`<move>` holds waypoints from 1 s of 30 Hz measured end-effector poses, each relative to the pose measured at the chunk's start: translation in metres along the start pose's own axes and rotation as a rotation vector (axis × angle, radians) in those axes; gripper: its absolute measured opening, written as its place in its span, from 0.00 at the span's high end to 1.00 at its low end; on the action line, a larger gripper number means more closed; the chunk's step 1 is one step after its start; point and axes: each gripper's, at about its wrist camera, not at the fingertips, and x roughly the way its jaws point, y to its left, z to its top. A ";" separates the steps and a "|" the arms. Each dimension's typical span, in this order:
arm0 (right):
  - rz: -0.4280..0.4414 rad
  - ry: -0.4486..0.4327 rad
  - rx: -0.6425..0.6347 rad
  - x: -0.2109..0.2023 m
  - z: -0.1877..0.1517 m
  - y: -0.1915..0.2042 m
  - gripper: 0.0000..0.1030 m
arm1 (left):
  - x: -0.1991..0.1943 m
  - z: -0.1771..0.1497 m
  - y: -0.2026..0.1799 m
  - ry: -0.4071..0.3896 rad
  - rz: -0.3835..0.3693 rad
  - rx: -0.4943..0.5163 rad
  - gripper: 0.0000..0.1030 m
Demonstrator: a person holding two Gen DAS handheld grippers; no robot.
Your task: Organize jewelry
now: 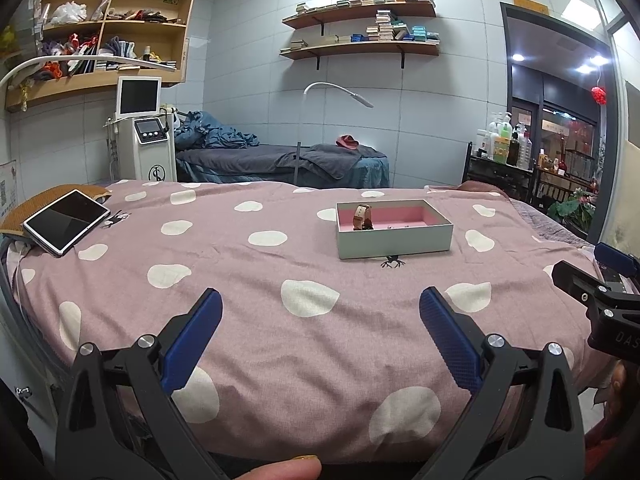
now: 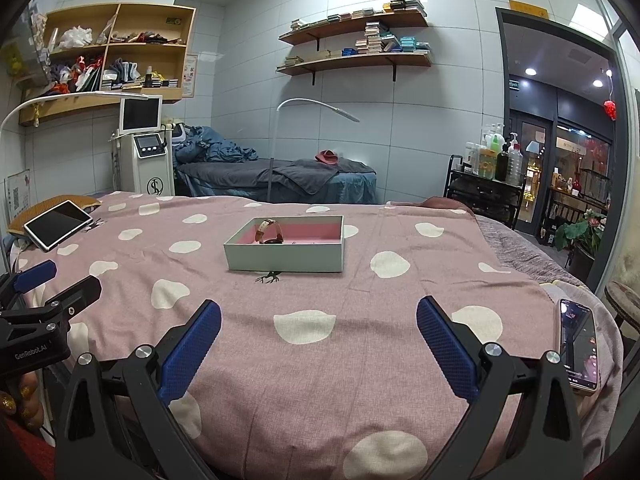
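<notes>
An open grey box with a pink lining (image 1: 394,242) (image 2: 285,258) stands on the pink spotted bedspread (image 1: 240,320) (image 2: 340,380), far ahead of both grippers. A tan-strapped watch (image 1: 362,218) (image 2: 271,232) stands on edge inside it, with a few small pieces I cannot make out beside it. My left gripper (image 1: 320,304) is open and empty above the near part of the bed. My right gripper (image 2: 318,314) is open and empty, beside the left one. Each gripper shows at the edge of the other's view.
A tablet (image 1: 66,220) (image 2: 58,224) lies on a pillow at the far left. A phone (image 2: 578,346) lies at the bed's right edge. Beyond the bed are another bed, a white machine (image 1: 150,148), a floor lamp and a cart with bottles (image 1: 502,148).
</notes>
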 end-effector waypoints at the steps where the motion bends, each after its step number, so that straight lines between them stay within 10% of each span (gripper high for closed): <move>1: 0.000 -0.001 0.000 0.001 0.000 0.000 0.06 | 0.000 0.000 0.000 -0.001 0.000 0.001 0.06; 30: 0.002 0.004 0.002 -0.001 0.000 0.000 0.06 | -0.002 0.001 -0.001 -0.008 -0.005 0.001 0.06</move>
